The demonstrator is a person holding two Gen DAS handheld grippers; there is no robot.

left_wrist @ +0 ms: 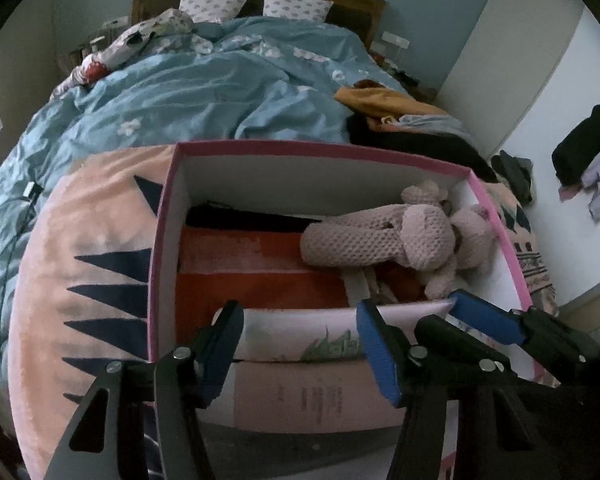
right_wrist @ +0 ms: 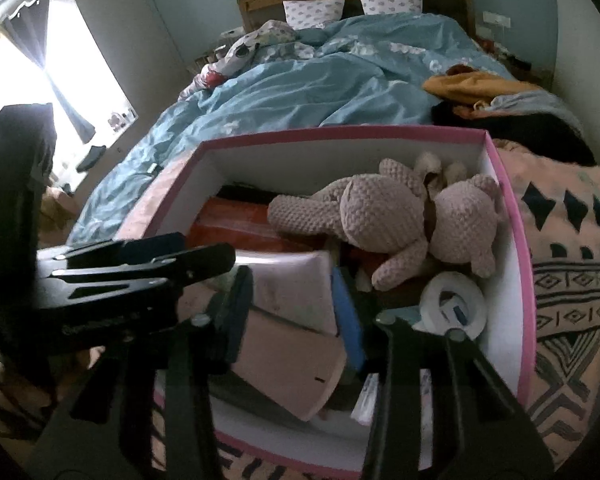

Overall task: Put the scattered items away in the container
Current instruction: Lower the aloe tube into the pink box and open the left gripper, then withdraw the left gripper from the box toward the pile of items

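A pink-rimmed cardboard box with white inner walls stands on the bed. A pale pink book with a white illustrated edge sits tilted at the box's near end. My left gripper has its pads against the book's left part. At the book's right part, my right gripper is shut on it. A knitted pink plush toy lies in the far right of the box over a red item. A white round item lies by the right wall.
The box rests on a peach blanket with dark triangles. Behind it lie a rumpled blue duvet, two pillows, and a pile of yellow and dark clothes. A bright window is on the left.
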